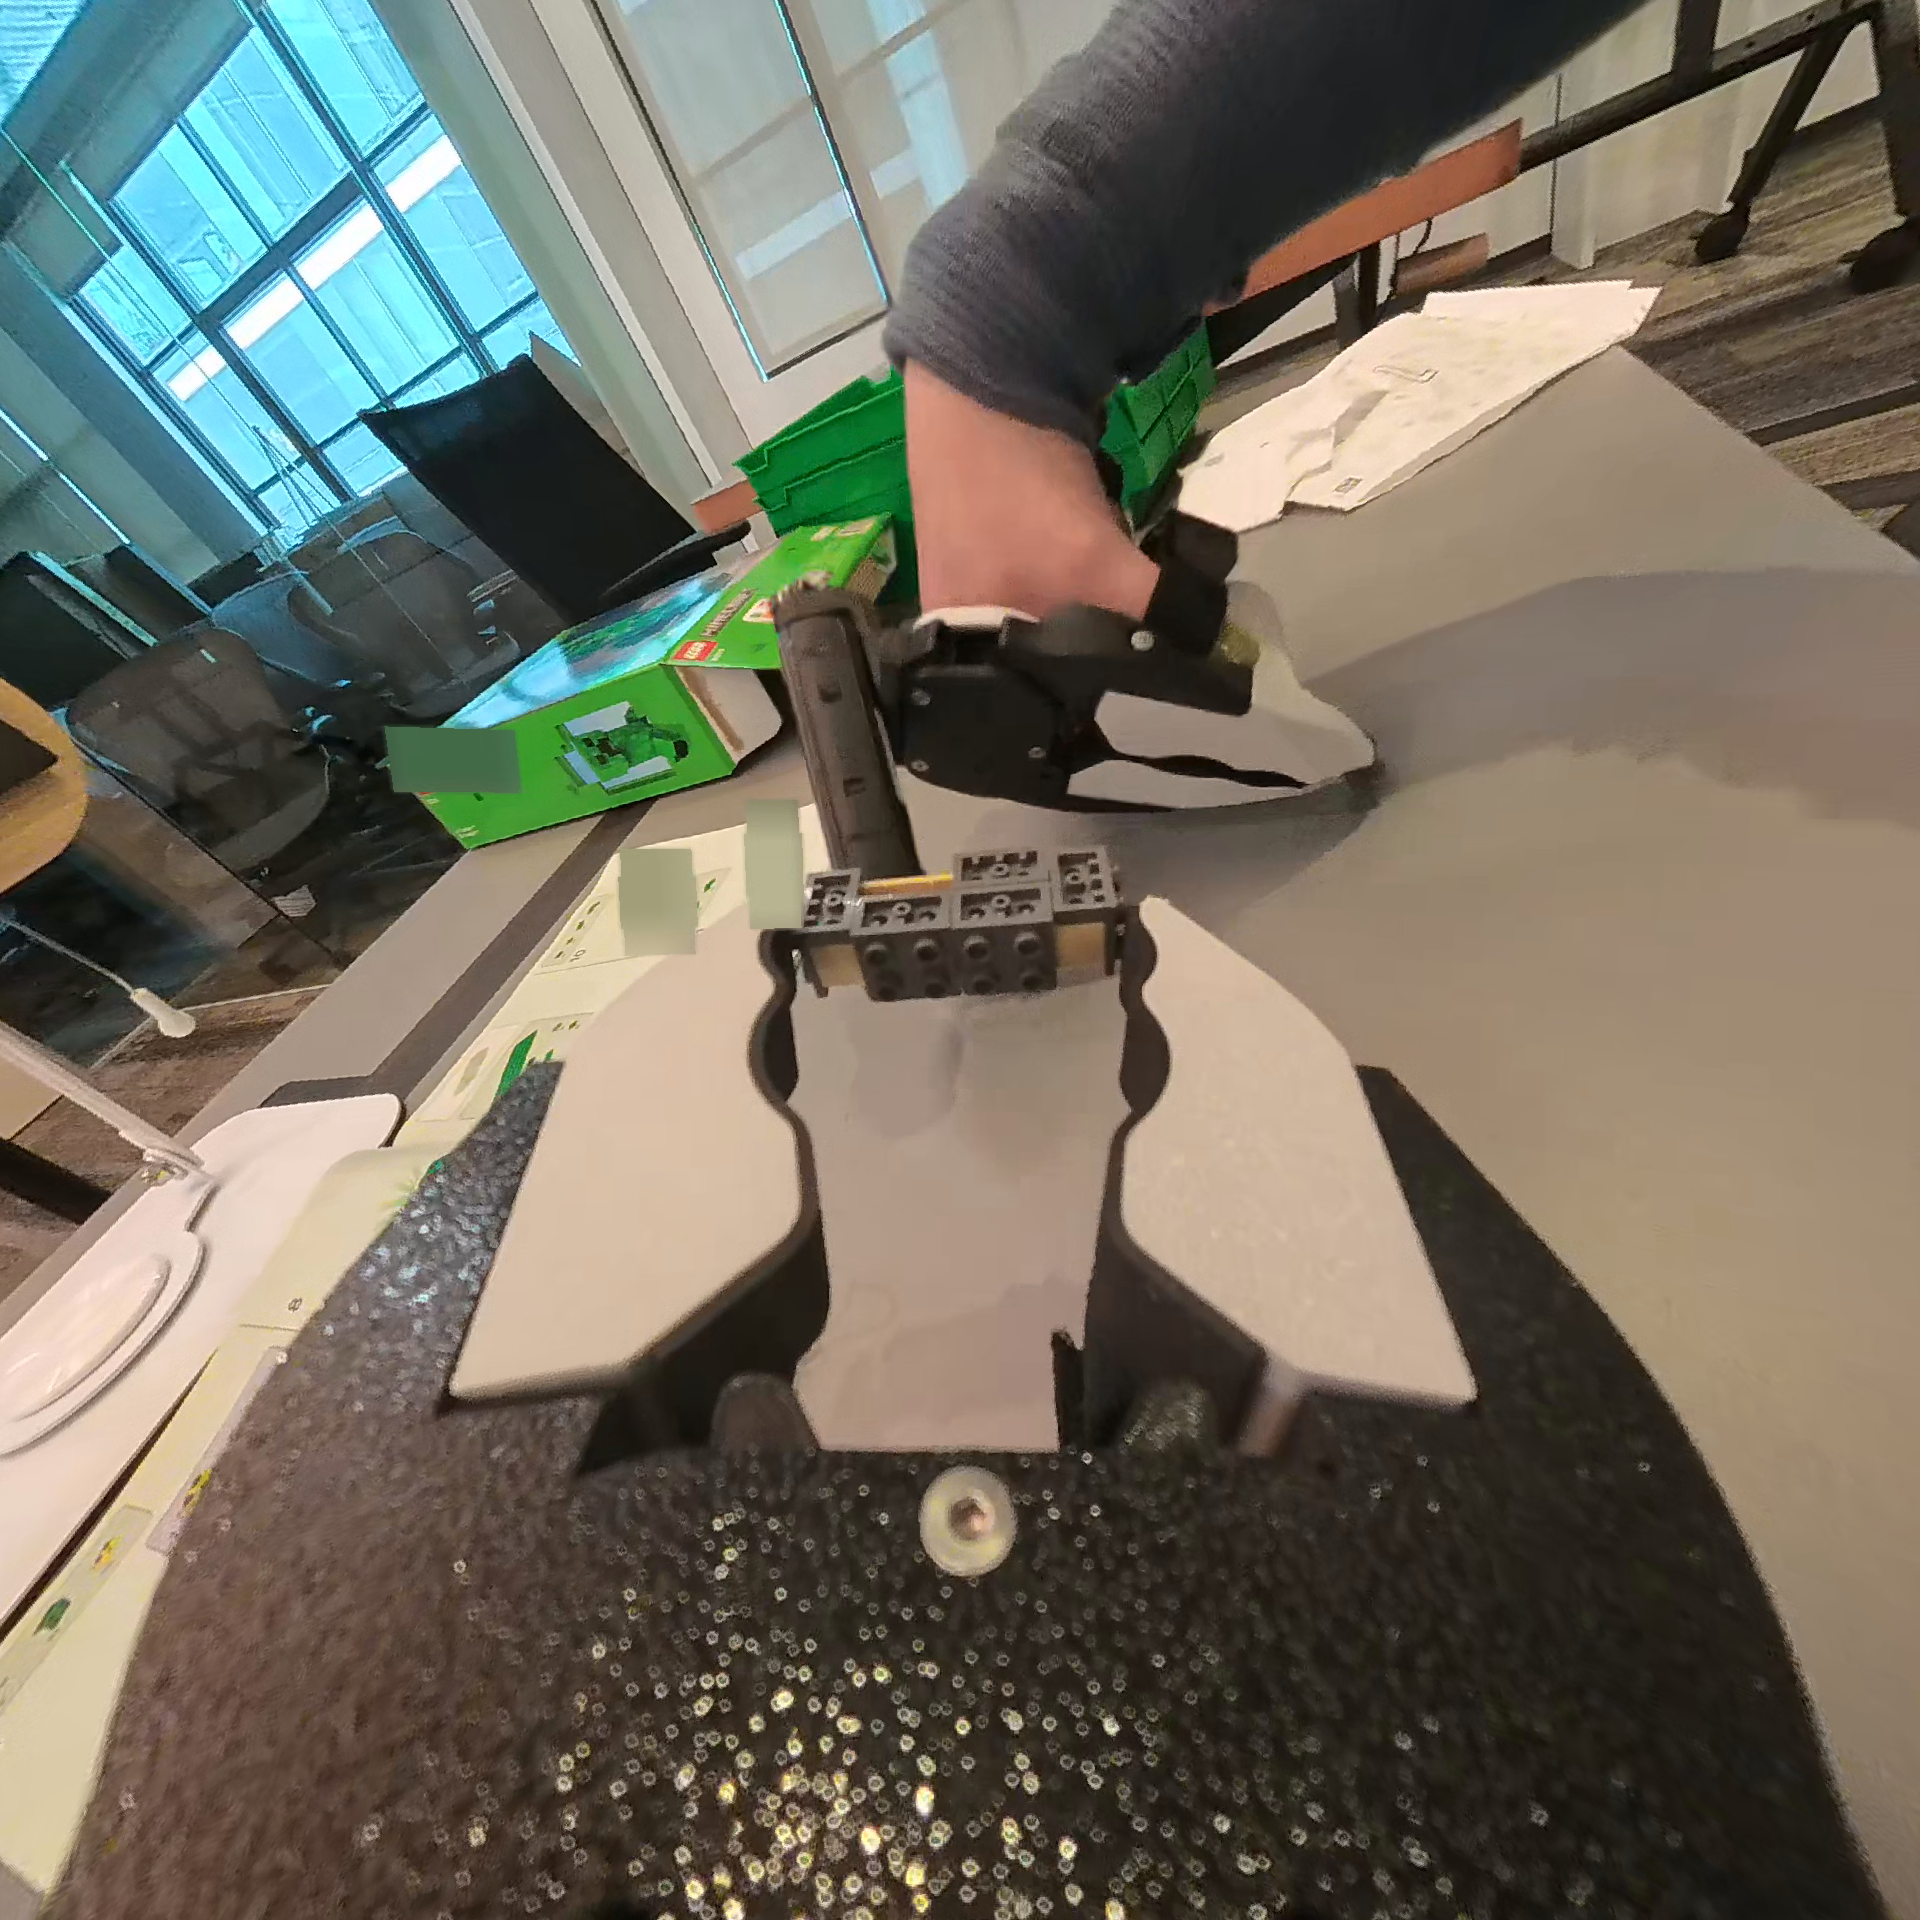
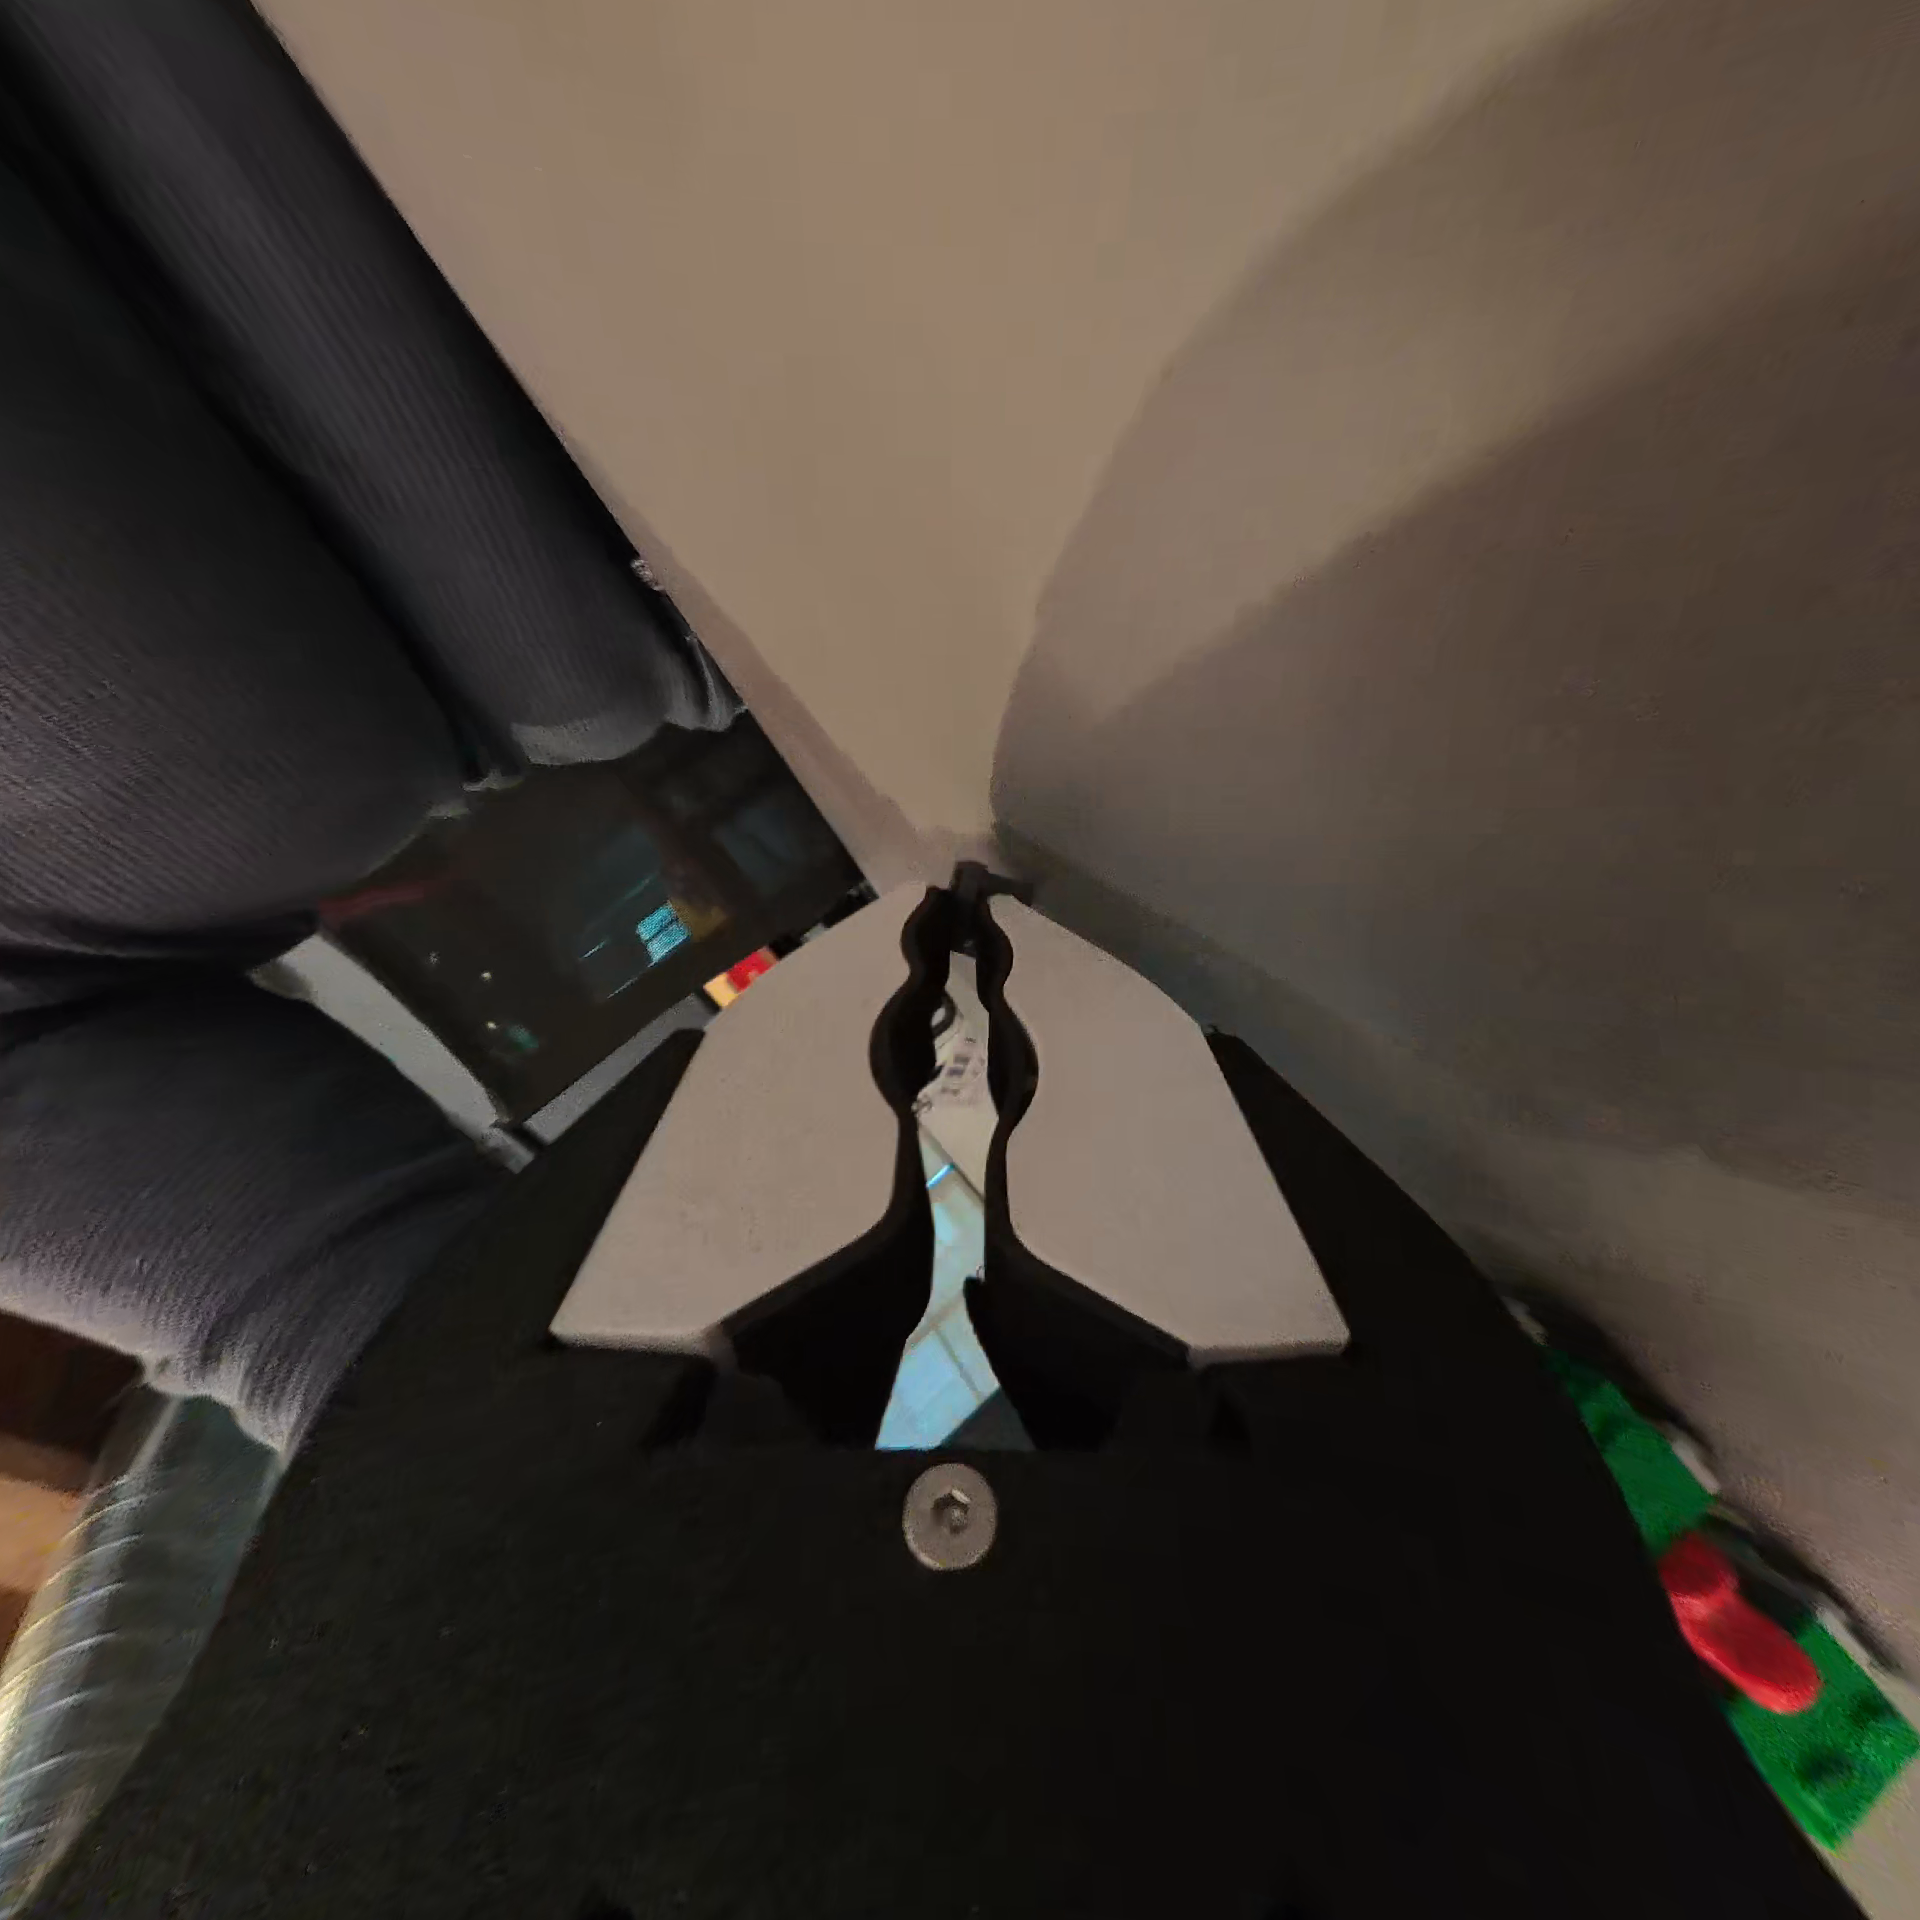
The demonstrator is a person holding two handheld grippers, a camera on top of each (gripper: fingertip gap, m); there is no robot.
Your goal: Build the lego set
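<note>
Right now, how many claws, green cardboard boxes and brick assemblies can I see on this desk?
Claws: 2 (left claw, right claw)
Green cardboard box: 1
Grey brick assembly: 1
Total: 4

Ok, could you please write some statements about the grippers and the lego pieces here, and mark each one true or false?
1. The left gripper holds a dark grey brick assembly between its fingertips. True.
2. The green box stands upright. False: it lies flat on the table.
3. The right gripper is wide open. False: its jaws are almost closed on a small dark piece against the table.
4. In the right wrist view, a red piece sits on a green plate. True.
</note>
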